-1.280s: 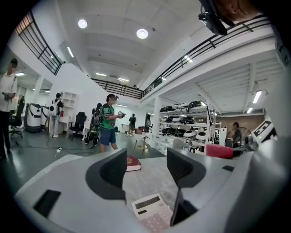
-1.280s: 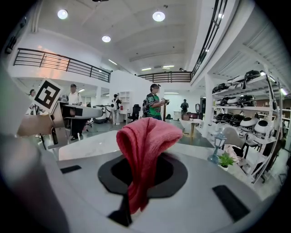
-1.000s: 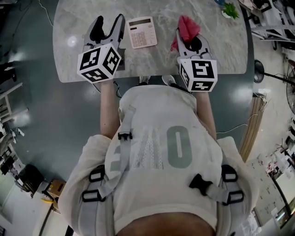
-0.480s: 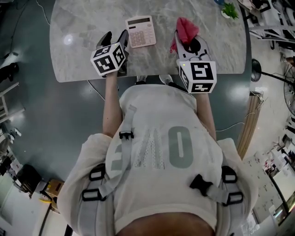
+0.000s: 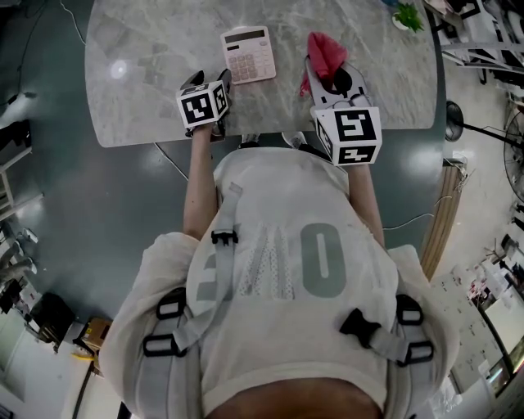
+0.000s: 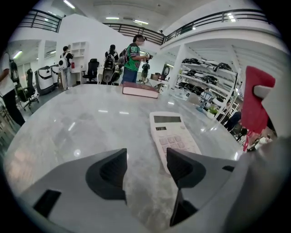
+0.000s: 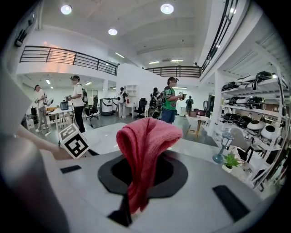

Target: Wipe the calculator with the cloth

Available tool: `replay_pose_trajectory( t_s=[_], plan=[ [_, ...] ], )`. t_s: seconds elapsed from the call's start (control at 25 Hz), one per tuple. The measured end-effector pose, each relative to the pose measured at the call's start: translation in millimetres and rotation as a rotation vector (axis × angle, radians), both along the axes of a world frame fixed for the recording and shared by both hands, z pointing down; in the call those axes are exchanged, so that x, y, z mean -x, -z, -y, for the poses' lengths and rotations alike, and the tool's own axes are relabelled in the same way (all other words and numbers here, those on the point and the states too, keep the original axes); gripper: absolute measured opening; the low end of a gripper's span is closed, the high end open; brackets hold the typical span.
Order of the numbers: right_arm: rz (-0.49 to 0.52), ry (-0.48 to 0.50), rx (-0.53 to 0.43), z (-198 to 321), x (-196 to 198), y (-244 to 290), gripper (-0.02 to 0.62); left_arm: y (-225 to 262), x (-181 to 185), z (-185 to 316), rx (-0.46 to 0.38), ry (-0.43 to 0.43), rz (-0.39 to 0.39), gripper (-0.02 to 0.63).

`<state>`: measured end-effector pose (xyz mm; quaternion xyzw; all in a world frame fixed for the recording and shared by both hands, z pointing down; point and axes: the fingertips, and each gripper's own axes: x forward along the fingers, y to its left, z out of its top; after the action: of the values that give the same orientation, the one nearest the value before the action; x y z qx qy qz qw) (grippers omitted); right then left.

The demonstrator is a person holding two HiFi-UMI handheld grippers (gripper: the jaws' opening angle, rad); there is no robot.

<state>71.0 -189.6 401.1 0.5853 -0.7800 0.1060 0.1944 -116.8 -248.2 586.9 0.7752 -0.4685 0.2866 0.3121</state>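
Observation:
A pale pink calculator lies flat on the grey marble table, towards its far middle. In the left gripper view the calculator sits just ahead and to the right of my left gripper, which is open with nothing between its jaws. From the head view the left gripper hovers near the table's front edge, left of the calculator. My right gripper is shut on a red cloth, right of the calculator. The cloth stands up and droops over the shut jaws.
A small potted plant stands at the table's far right corner. A dark red book lies at the table's far side. My own body stands against the table's near edge. People and office chairs are in the background.
My left gripper has moved right and back towards the table's front edge, turning as it went, and now points at the calculator. The right gripper with the cloth has barely shifted.

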Motion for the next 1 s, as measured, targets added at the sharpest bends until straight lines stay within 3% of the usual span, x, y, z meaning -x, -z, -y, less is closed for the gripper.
replay_pose_trajectory(
  t_s=[0.16, 0.4, 0.72, 0.88, 1.0],
  plan=[
    [0.003, 0.005, -0.006, 3.6, 1.8, 3.6, 0.057, -11.5, -1.6, -3.3, 0.033, -0.033, 0.045, 0.261],
    [-0.001, 0.001, 0.011, 5.6, -0.4, -2.6, 0.058, -19.4, -0.4, -2.6, 0.104, -0.017, -0.014, 0.261],
    [-0.016, 0.028, 0.005, 17.1, 2.1, -4.9, 0.057, -21.1, -2.2, -2.0, 0.141, -0.031, 0.003, 0.261],
    [-0.130, 0.084, 0.005, 41.9, 5.2, -3.7, 0.057, -20.8, -1.1, -3.1, 0.151, -0.034, 0.009, 0.261],
    [-0.339, 0.193, 0.056, 74.6, 10.5, -16.9, 0.057, -21.5, -2.1, -1.6, 0.152, -0.033, 0.008, 0.261]
  ],
)
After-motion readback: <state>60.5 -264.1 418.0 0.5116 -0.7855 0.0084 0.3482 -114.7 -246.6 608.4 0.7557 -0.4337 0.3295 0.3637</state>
